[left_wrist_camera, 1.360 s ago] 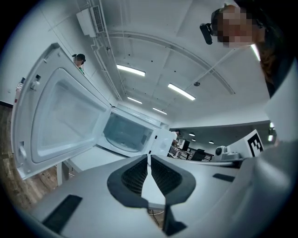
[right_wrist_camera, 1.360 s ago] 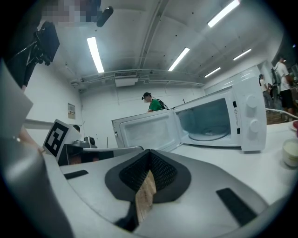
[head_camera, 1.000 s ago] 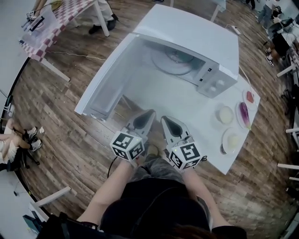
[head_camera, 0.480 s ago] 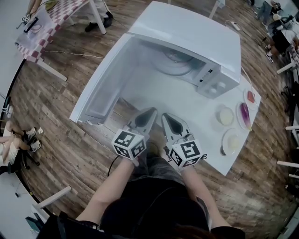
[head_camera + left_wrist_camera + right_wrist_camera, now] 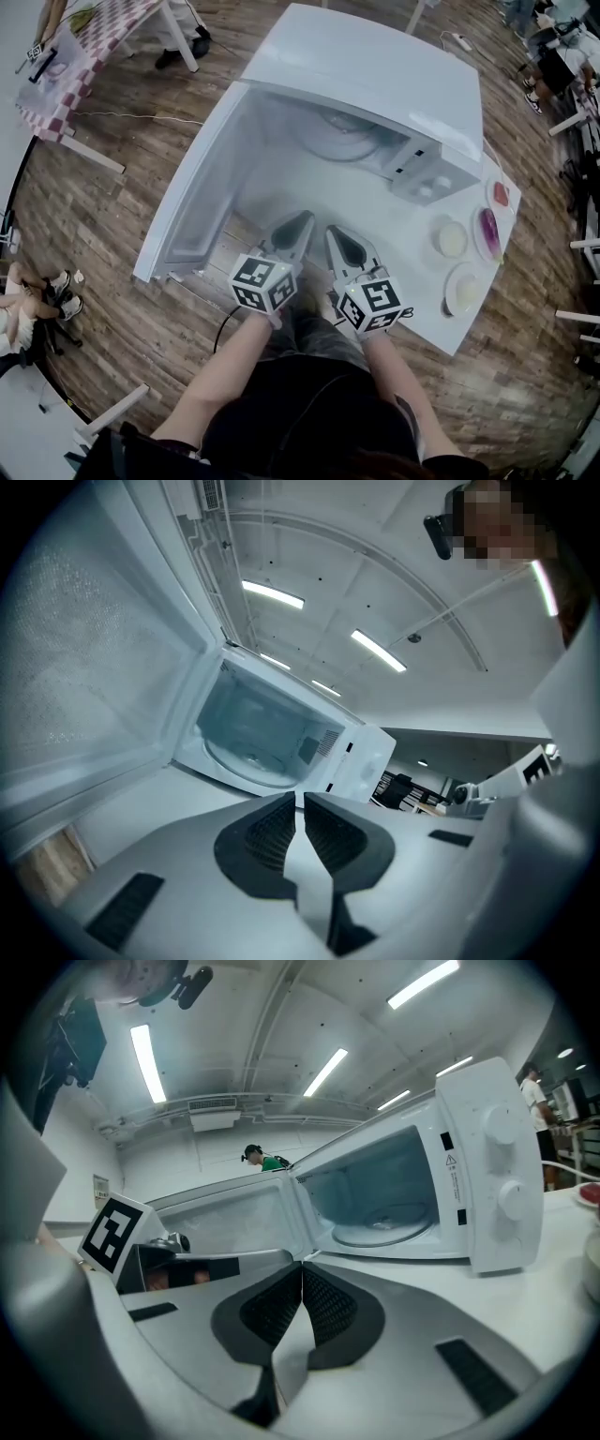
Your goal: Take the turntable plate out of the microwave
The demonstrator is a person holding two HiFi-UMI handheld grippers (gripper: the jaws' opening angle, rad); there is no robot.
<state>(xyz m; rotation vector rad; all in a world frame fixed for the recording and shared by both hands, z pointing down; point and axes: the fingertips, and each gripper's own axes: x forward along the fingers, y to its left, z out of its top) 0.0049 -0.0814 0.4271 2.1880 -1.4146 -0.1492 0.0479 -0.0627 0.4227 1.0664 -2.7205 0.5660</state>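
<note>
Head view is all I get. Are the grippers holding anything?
Observer: No. On the right gripper the fingers are pressed together with nothing between them.
Operator: And the left?
Observer: On the left gripper the fingers stand a narrow gap apart, also empty.
Operator: How does the plate sit?
Observer: The turntable plate lies flat on the floor of the microwave, with nothing in front of its near edge.
</note>
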